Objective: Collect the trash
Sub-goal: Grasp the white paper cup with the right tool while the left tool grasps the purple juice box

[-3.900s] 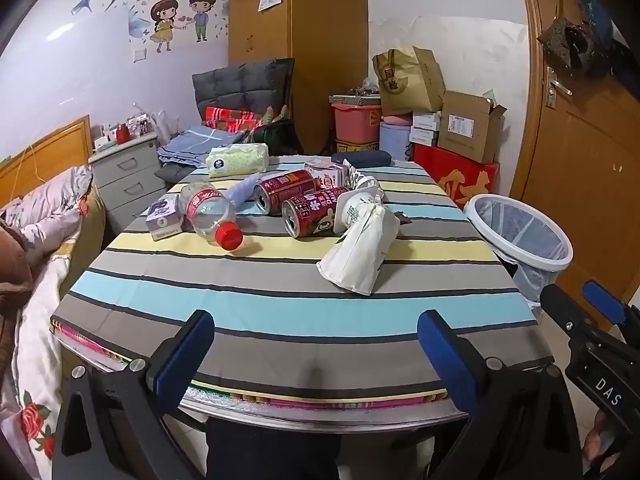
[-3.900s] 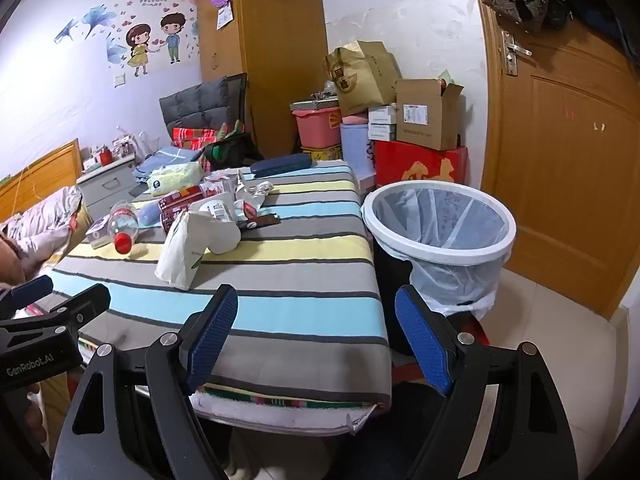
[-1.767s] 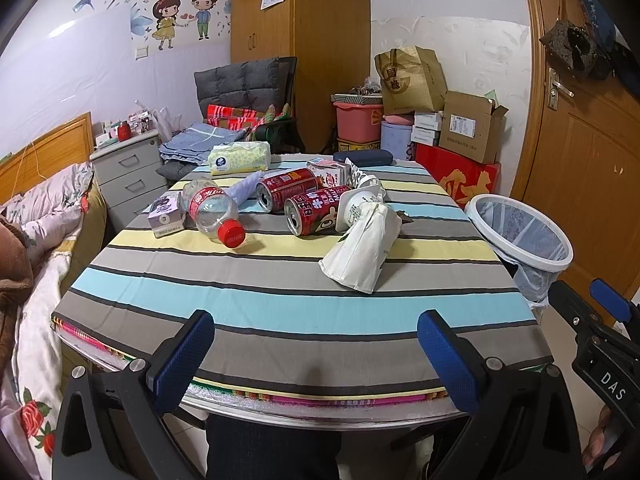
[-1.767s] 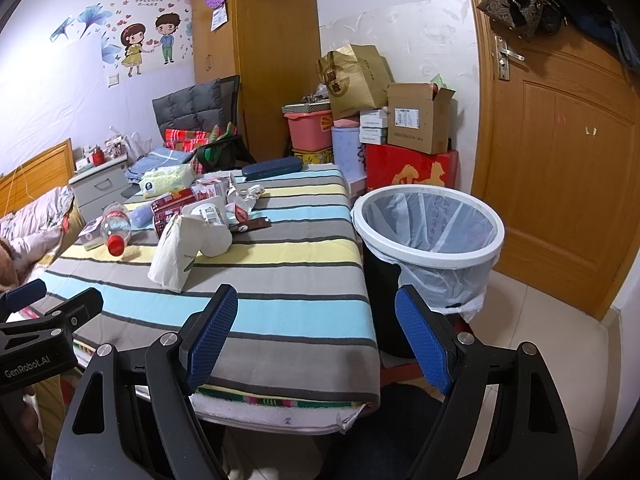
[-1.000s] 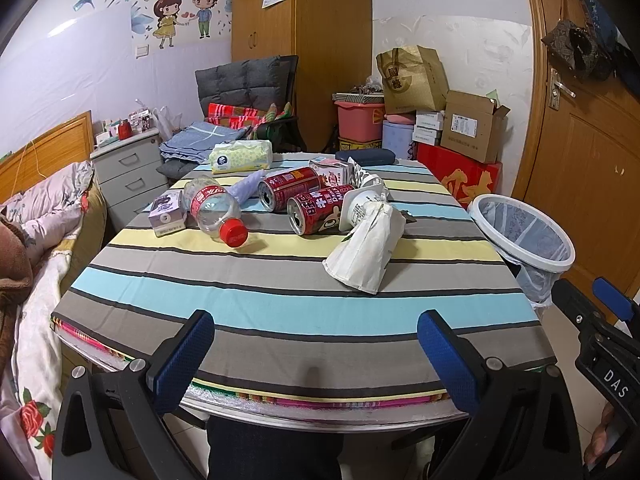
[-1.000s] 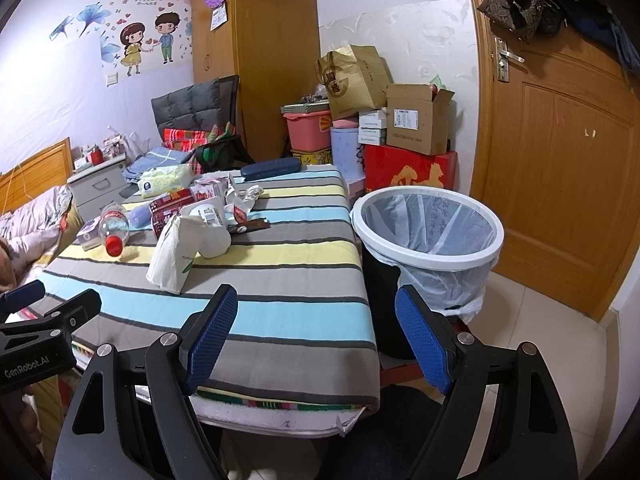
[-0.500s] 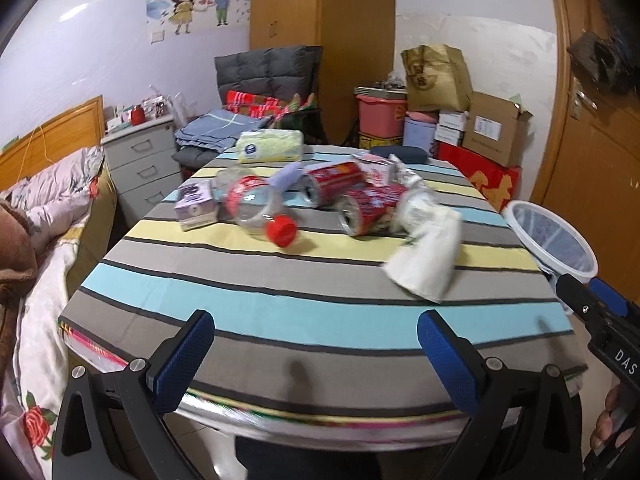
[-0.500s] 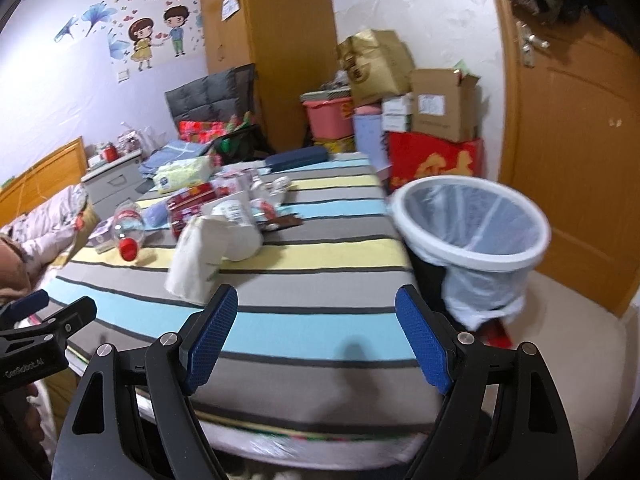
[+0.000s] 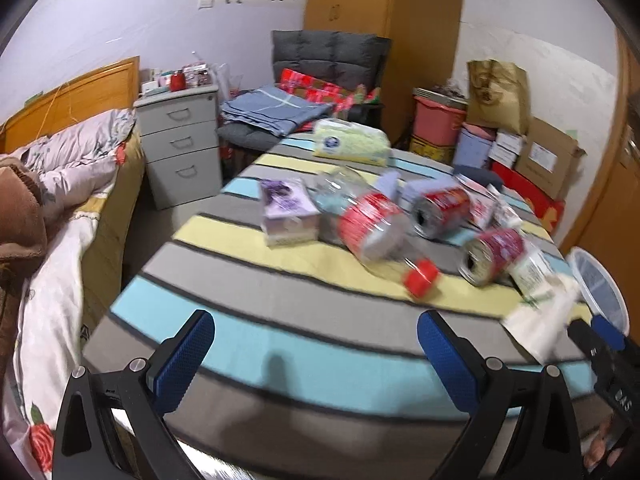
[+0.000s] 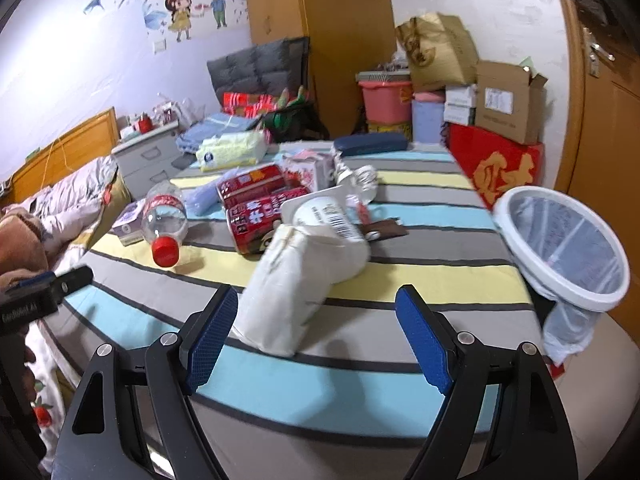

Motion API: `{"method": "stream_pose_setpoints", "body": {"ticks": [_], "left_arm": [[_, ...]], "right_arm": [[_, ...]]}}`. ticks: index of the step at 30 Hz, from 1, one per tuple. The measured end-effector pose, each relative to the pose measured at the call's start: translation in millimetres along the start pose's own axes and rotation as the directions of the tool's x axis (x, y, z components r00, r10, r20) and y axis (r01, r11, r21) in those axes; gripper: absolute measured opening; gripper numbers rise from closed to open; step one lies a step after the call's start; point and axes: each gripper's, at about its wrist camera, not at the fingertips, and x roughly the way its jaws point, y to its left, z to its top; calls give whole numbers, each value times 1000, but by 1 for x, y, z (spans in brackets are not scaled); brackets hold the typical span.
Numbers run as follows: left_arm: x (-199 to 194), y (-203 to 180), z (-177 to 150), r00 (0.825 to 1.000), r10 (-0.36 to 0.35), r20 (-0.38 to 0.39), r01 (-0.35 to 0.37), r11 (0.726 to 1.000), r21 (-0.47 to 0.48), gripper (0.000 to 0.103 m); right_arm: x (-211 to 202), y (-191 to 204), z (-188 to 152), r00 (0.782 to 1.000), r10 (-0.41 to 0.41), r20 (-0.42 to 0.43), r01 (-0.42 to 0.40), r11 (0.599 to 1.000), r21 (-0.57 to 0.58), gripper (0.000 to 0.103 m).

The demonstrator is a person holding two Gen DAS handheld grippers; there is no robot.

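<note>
I've swung both tongs in over the striped surface [image 10: 400, 396]: my right tongs [image 10: 316, 332], spread wide and empty, now frame the white paper bag [image 10: 296, 292] at frame centre, the left tongs [image 9: 316, 356] likewise released, so pickup can start.

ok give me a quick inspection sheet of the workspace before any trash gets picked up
Surface: table under a striped cloth; sharp in right wrist view, blurred in left.
Job's things: plastic bottle with red cap, on its side; two red cans lying side by side; white paper bag nearest the right gripper; lined trash bin beside the table.
Clutter: tissue pack, small purple carton, dark case.
Grippers: left gripper open, holding nothing; right gripper open, jaws either side of the bag, not touching.
Cables: nothing seen.
Surroundings: bed, drawer unit, stacked boxes, wooden door.
</note>
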Motion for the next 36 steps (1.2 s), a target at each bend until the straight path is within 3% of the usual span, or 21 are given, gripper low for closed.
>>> {"method": "stream_pose_setpoints", "body": {"ticks": [6,9,14,24,30,36], "left_arm": [[31,24,28,1000,20,-21,-21,999,-37,103],[52,30,40,999,-2,-53,-1,998,-56,103],[81,33,62,996,44,-75,-48,998,-45,100],[121,32,92,993,50,-110,-56,997,-46,99],[134,24,93,988,91,-127,-92,996,-4,88],[149,26,90,981,90,-172,-96,995,-26,78]], "right_arm": [[17,9,6,999,-11,-42,12,1000,18,80],[22,10,7,998,-30,-59,32,999,28,70],[30,8,11,996,-29,-83,34,998,53,57],[34,5,18,996,-34,-83,38,998,58,48],[32,2,21,997,-38,-73,42,997,59,44],[30,-1,24,998,-37,-60,40,998,48,43]]}}
